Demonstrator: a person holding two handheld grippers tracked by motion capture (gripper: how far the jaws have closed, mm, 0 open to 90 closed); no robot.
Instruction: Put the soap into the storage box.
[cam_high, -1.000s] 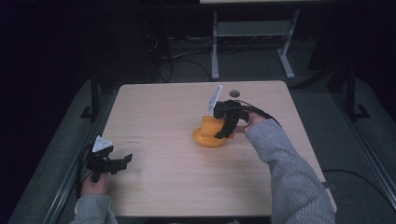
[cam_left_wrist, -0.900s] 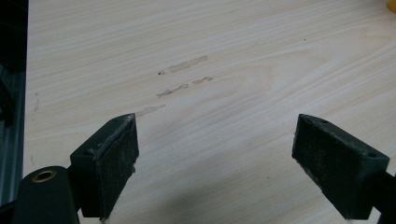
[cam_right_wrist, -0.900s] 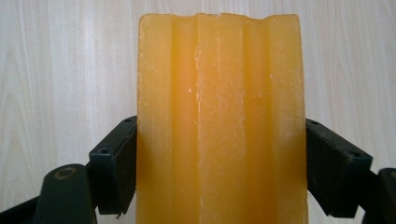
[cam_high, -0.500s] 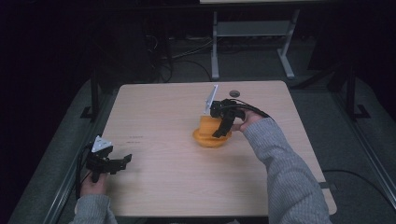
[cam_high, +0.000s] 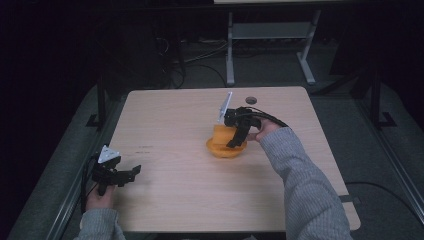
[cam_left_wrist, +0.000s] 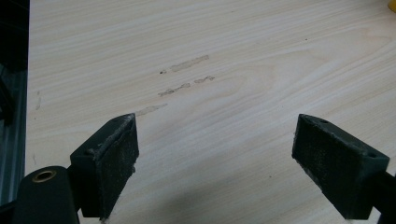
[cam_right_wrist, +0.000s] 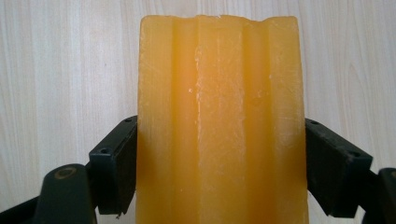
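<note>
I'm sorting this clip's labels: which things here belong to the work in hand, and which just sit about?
In the job:
- right gripper, jaws closed on the orange block
- orange dish under that block

Just about:
- left gripper, open over bare table
- dark round spot at the table's far edge

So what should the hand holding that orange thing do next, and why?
Probably lift it a little, straight up. The right gripper has its jaws closed on both sides of the orange block, which stands in the orange bowl. The left gripper is open over bare table, so it cannot help.
</note>
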